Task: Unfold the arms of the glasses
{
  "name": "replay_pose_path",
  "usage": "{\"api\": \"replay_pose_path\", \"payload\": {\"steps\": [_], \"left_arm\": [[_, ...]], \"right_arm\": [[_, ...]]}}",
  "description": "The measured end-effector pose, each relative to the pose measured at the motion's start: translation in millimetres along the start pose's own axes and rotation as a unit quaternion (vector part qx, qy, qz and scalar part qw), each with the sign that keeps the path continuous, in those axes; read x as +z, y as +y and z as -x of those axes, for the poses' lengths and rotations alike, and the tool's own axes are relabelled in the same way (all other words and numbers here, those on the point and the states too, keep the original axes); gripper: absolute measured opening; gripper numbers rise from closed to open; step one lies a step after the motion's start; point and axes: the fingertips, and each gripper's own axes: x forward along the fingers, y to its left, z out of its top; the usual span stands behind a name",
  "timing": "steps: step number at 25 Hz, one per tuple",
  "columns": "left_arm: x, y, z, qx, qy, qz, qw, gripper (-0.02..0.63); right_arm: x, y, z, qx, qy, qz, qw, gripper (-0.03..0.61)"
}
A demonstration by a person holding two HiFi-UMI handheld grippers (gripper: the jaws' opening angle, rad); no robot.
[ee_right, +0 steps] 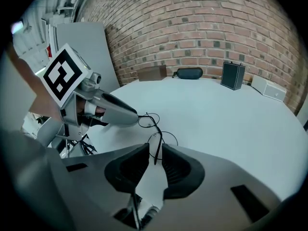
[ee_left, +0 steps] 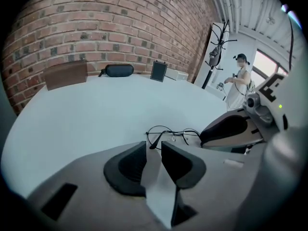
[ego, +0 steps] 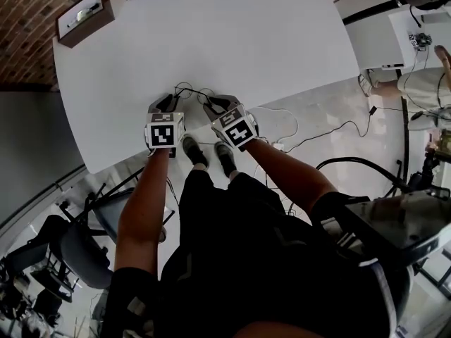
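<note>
The wire-rimmed glasses are lying on the white worktop, close to its 6 o'clock edge in the head view and between the two claws. The left claw is sitting at their 9 o'clock with its jaws spread. One thin arm tip is pointing into the mouth of that gap, with no pad pressing on it. The right claw is sitting at their 3 o'clock, its jaws parted more narrowly. The other arm is running down between them, apparently clear of both pads. Farther out, a brown box is resting at the worktop's 10 o'clock corner and a black glasses case near its 12 o'clock edge. The frame is looking light and springy, so a claw closing off-centre is likely to skid it across the smooth top, possibly over the nearby edge. Pulling an arm past its hinge stop, or with the other side loosely pinned, is liable to bend the wire. Both claws are crowding one small thing and may be getting in each other's way. Whether each arm is folded or already partly swung out is hard to read, since the wire is too fine. The hinges are not showing clearly in any view.
</note>
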Motion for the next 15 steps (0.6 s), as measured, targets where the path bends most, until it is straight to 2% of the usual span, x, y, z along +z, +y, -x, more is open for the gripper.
{"api": "replay_pose_path", "payload": {"steps": [6,11,15], "left_arm": [[-3,4,-5,0.003,0.006,0.001,1.0000,0.086],[-4,-3,-6,-0.006,0.016,-0.034,0.9993,0.060],[-4,-7,-5,-0.014,0.023,-0.026,0.9993,0.048]], "right_arm": [[0,-4,-5,-0.003,0.001,-0.005,1.000,0.061],[-1,-5,-5,-0.004,0.002,0.002,1.000,0.037],[0,-10,-4,-0.007,0.001,0.001,1.000,0.031]]}}
